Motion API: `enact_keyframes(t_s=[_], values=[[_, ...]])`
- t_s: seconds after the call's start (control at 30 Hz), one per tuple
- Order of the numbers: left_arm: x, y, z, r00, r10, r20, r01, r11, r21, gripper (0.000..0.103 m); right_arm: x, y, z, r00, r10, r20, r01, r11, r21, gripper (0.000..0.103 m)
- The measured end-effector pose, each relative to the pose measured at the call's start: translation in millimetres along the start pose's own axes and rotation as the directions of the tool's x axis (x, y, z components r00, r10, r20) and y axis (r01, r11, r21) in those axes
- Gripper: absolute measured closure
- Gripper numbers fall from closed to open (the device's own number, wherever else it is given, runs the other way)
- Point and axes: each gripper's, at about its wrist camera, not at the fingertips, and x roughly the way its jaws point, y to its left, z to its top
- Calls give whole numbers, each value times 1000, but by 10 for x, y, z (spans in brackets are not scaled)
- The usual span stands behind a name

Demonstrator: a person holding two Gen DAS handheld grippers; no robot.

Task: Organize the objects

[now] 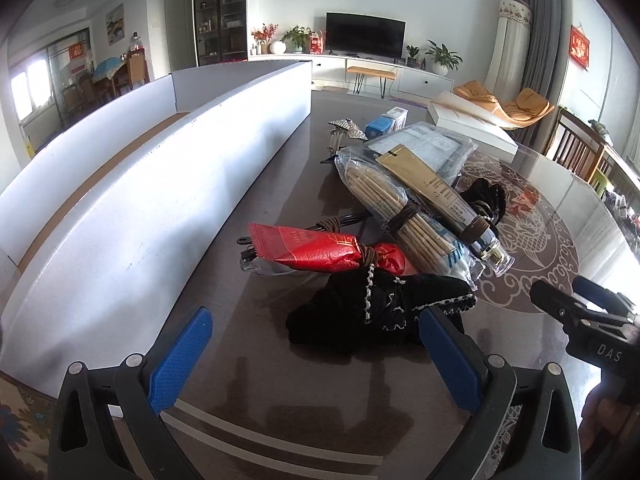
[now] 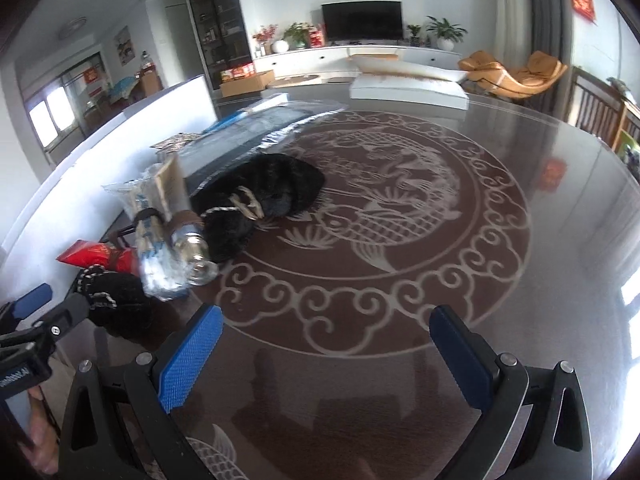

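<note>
A pile of objects lies on the dark glass table point(image 1: 280, 380). Nearest my left gripper point(image 1: 316, 344) is a black cloth with white stitched trim point(image 1: 380, 308); the gripper is open, its right pad beside the cloth. Behind lie a red packet point(image 1: 312, 250), a bundle of chopsticks in clear plastic point(image 1: 400, 208), a gold-labelled clear tube point(image 1: 436, 196) and a flat plastic bag point(image 1: 424, 148). My right gripper point(image 2: 326, 344) stands open over bare table, right of the pile. A second black cloth with a gold clasp point(image 2: 272, 192) lies ahead of it.
A long white cardboard box point(image 1: 160, 176) runs along the table's left side, its inside open. A blue-and-white small box point(image 1: 386, 122) and a silver hair clip point(image 1: 346, 130) sit at the pile's far end. A white flat box point(image 2: 408, 88) rests at the table's far edge.
</note>
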Motion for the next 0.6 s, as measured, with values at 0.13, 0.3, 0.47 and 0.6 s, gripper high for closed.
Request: enact_keyframes(t_s=[0.13, 0.3, 0.47, 0.6], values=[[51, 68, 7, 999, -3, -32, 2, 999, -38, 0, 19, 363, 388, 997, 73, 25, -68, 988, -139, 0], [45, 170, -6, 999, 7, -42, -11, 997, -83, 0, 433, 772, 716, 990, 94, -109, -124, 939, -321, 11], [30, 255, -43, 998, -18, -61, 10, 992, -127, 0, 556, 809, 724, 969, 162, -185, -213, 927, -308, 61], [19, 250, -39, 998, -30, -61, 22, 991, -132, 0, 493, 772, 568, 960, 179, -215, -238, 925, -295, 69]])
